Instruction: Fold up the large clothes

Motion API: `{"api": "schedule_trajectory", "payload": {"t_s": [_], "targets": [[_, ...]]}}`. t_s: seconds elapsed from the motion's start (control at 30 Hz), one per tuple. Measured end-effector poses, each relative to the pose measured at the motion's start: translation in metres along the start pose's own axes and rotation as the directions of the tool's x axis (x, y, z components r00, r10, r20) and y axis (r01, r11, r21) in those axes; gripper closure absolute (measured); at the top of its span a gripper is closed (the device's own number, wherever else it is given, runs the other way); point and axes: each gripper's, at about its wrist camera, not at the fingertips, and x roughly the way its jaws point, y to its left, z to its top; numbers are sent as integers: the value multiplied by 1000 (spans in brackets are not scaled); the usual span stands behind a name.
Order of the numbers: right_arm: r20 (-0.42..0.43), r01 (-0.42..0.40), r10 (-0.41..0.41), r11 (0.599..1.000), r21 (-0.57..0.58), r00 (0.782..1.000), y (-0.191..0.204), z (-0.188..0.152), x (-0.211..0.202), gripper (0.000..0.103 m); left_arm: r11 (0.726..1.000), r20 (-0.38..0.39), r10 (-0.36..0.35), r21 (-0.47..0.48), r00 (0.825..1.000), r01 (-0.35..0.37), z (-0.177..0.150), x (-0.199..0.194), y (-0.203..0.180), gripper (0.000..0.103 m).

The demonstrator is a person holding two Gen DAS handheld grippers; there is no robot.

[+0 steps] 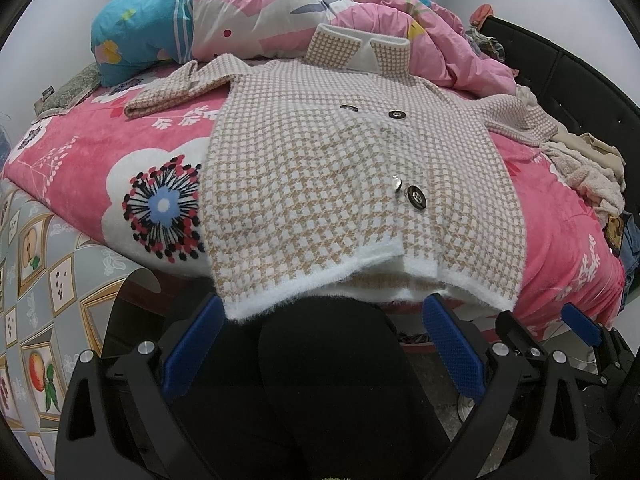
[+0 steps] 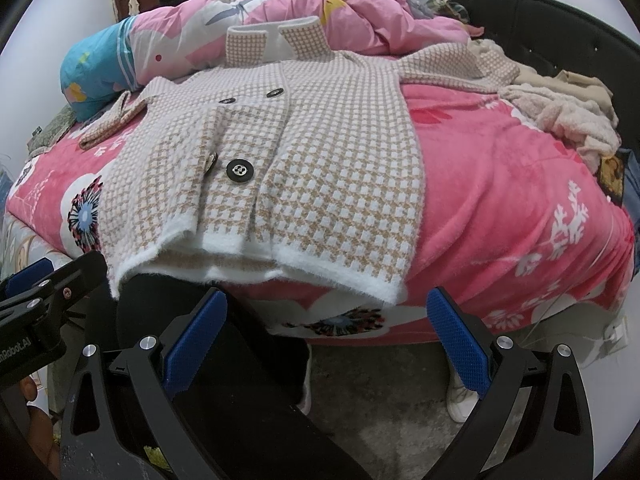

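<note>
A tan and white houndstooth cardigan (image 1: 320, 168) with dark buttons lies flat, front up, on the pink bed; it also shows in the right wrist view (image 2: 280, 160). Its white hem hangs over the near bed edge, its collar points away, and both sleeves spread sideways. My left gripper (image 1: 320, 340) is open and empty, just below the hem's left part. My right gripper (image 2: 324, 332) is open and empty, just below the hem's right corner. The right gripper also shows at the right of the left wrist view (image 1: 580, 328).
A pink flowered blanket (image 2: 500, 200) covers the bed. A bunched pink and blue quilt (image 1: 248, 20) lies behind the collar. A pile of beige clothes (image 2: 568, 120) sits at the right, by a black headboard (image 2: 560, 32). My black-trousered legs (image 1: 320, 400) stand below the hem.
</note>
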Motion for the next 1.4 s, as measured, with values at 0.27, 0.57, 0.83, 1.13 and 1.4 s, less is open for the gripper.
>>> {"api": "schedule_trajectory", "payload": {"t_s": [0.27,0.57,0.83,1.13,1.4], "targets": [[2,-1,1,1000,-2,1000,0,1,0,6,1000,1,1,1,1000,-1,0,0,0,5],[6,-1,1,1000,-5,1000,2,2,-1,6,1000,2,2,2,1000,-2,0,0,0,5],[4,-3,3,1000,1,1000,2,0,-1,6,1000,3,-1,0,1000,1,1,-1,2,5],[7,12,-12,1000,2,1000,3,-1,0,6,1000,6,-3,-1,1000,3,2,-2,4,5],[23,26,-26,1000,-6,999,3,0,-2,6,1000,8,-4,-8,1000,4,3,-1,6,5]]}}
